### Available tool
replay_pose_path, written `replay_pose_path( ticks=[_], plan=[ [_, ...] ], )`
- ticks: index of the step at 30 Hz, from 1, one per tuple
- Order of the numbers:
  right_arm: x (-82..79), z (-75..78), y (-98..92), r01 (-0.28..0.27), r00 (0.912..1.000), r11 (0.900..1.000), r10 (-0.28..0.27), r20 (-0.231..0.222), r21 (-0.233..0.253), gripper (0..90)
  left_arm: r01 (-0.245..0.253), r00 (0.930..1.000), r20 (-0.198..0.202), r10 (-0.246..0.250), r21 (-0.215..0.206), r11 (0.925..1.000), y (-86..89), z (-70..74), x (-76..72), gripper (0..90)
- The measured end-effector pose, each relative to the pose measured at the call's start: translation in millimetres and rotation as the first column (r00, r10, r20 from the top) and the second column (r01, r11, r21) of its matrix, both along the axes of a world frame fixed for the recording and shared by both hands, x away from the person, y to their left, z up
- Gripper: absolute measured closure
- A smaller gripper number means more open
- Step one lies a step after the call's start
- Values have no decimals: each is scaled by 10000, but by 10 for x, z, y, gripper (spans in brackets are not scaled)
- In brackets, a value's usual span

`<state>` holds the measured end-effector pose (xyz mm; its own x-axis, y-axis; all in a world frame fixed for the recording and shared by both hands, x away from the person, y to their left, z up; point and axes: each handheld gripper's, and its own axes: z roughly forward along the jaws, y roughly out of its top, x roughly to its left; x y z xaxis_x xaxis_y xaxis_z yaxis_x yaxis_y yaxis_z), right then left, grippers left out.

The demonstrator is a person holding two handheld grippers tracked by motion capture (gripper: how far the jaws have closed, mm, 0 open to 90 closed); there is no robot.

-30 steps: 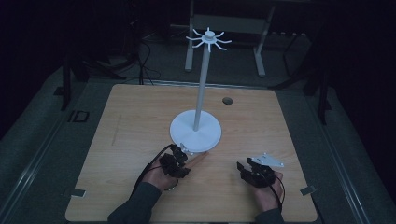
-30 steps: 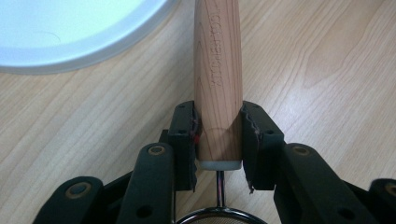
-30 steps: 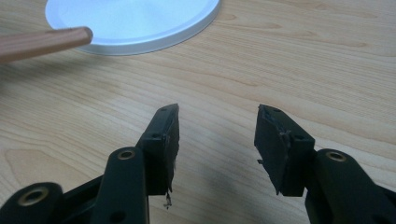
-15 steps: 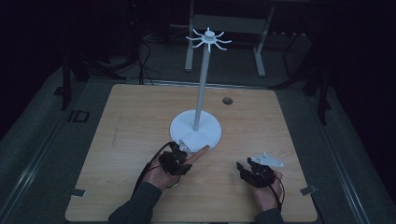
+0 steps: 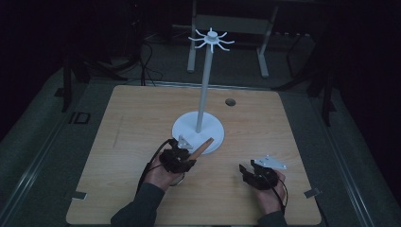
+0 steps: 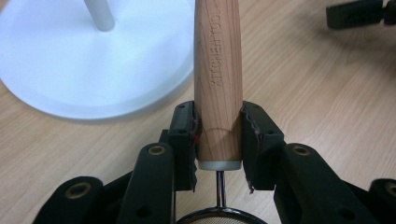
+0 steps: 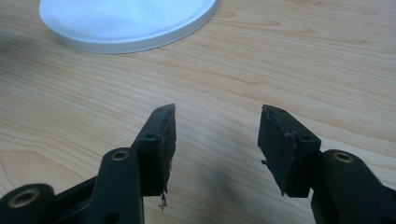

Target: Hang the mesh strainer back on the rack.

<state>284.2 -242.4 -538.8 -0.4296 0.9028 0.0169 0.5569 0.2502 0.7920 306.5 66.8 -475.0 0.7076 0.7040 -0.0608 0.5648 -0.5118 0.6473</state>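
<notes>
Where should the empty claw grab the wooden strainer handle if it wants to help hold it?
Probably the free far half of the wooden handle, coming from the side. The left claw already clamps the end nearest the mesh, and the open right claw looks wide enough.

High view dim with a black surround; both gripper views bright, sharp.

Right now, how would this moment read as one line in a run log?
left gripper: shut on strainer handle | right gripper: open, over table | white stand: upright
</notes>
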Motion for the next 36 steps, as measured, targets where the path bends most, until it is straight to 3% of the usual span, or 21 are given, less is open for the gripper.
replay_pose_path(
  ticks=[16, 36],
  plan=[
    [0, -8, 2, -13, 10000, 10000, 13, -12, -21, 464, -471, 9943, 934, 518, -521, 9975, 32, 161, -9, 684],
    [0, -8, 7, 2, 10000, 10000, -2, 0, -25, 465, -1111, 9752, 1759, 1345, -1370, 9843, 94, 343, -14, 684]
  ],
)
